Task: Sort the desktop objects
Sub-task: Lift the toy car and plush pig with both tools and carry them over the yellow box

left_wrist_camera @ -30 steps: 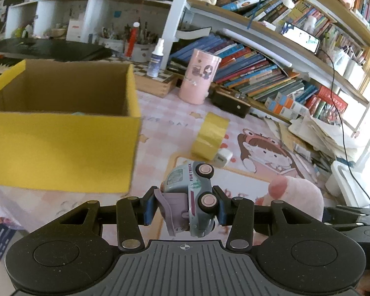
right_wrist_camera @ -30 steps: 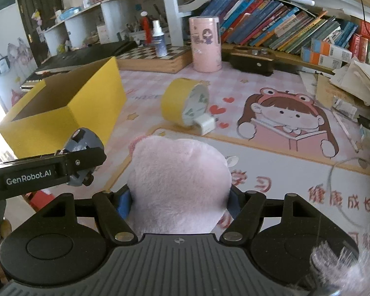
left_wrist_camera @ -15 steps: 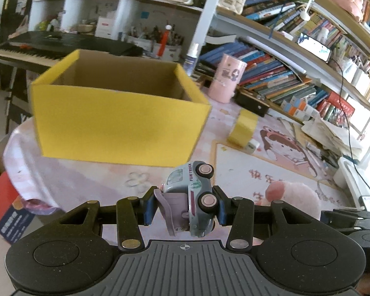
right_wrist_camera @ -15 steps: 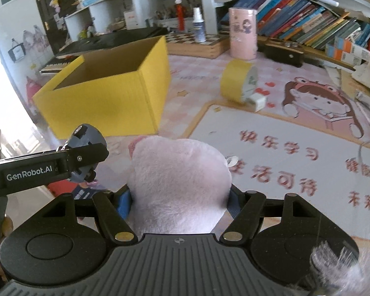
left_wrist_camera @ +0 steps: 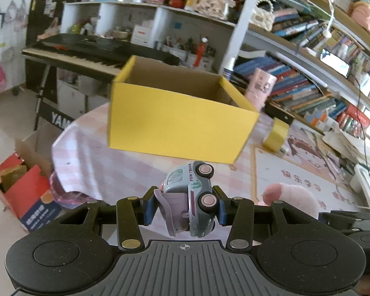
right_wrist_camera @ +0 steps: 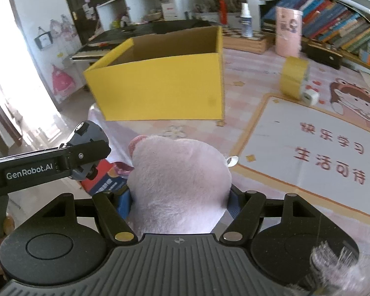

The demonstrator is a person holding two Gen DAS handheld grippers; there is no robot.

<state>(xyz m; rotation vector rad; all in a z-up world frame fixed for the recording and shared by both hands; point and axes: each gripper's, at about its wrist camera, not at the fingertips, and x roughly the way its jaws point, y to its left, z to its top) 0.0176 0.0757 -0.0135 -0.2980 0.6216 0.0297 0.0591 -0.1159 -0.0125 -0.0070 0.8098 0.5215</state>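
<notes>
Toy truck (left_wrist_camera: 191, 197) is clamped between the blue pads (left_wrist_camera: 149, 208) of the left gripper (left_wrist_camera: 185, 208), jaws narrowed onto it. It is held on its side: both pink wheels face right, roof faces left, lettered flank is turned up toward the camera. Long axis runs away from the camera, along the fingers, windshield end pointed at the yellow box (left_wrist_camera: 180, 128). A lilac flap is seen hanging open at its left side. The truck is held off the table, near its edge, short of the box. The box stands open-topped on the pink checked tablecloth (left_wrist_camera: 91, 157).

Further right, the pink plush toy (right_wrist_camera: 178, 185) is gripped by the right gripper (right_wrist_camera: 180, 204), jaws set mid-width and pressed into its sides. Which end faces forward cannot be told. It is also short of the box. At far right, a yellow tape roll (right_wrist_camera: 293, 77) stands on edge on the table, a small white cube (right_wrist_camera: 309, 96) touching it.
</notes>
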